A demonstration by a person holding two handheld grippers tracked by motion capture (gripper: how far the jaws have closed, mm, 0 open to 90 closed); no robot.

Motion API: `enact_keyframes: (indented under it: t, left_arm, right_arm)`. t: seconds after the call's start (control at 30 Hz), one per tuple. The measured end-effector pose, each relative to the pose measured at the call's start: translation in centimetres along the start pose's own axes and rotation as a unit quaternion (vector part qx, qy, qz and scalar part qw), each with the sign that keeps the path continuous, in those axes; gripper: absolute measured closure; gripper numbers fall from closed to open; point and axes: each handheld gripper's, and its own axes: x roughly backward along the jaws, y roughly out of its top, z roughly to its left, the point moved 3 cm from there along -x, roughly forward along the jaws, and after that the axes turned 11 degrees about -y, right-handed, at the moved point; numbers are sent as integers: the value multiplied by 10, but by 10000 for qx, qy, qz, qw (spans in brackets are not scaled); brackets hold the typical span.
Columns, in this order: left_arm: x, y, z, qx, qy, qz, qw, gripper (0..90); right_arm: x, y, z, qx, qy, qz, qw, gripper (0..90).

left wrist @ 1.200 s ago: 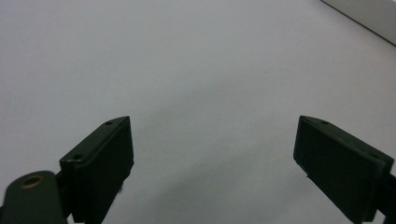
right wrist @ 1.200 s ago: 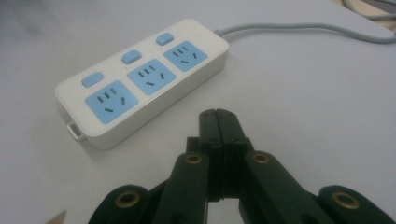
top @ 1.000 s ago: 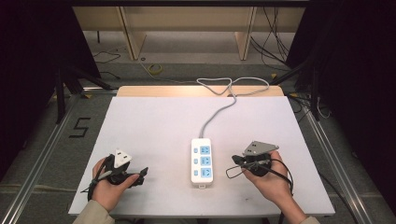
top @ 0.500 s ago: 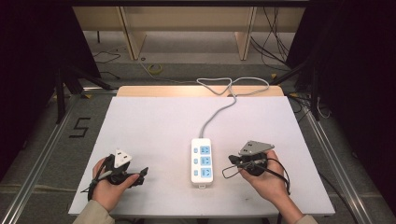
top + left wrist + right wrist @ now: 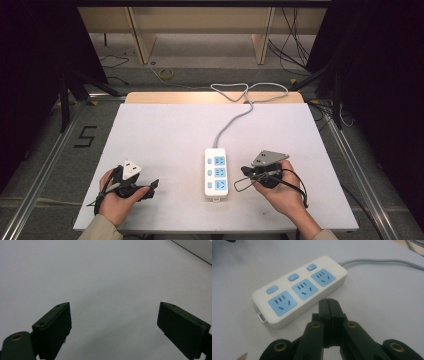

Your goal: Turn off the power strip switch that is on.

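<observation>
A white power strip (image 5: 216, 172) with three blue sockets and three blue switches lies flat on the white table (image 5: 170, 130). Its grey cable (image 5: 234, 121) runs toward the far edge. My right gripper (image 5: 246, 173) sits just right of the strip, pointing at it. In the right gripper view its jaws are pressed together with nothing between them (image 5: 329, 302), a short way from the power strip (image 5: 299, 290). My left gripper (image 5: 150, 186) rests at the near left. Its jaws stand wide apart (image 5: 113, 307) over bare tabletop.
The cable (image 5: 384, 262) loops past the table's far edge (image 5: 250, 92). A floor marking "5" (image 5: 85, 136) lies left of the table. Metal rails run along both sides, and dark stands and loose cables occupy the floor beyond.
My right gripper has edged slightly left toward the power strip. The left gripper and the strip have not moved.
</observation>
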Motion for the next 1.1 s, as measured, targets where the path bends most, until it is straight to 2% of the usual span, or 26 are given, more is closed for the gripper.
enact_keyframes:
  t: [1.1]
  left_arm:
    - [0, 0, 0, -10, 7, -7, 10000, 120]
  right_arm:
    - [-6, 14, 14, 143, 157, -38, 9998, 900]
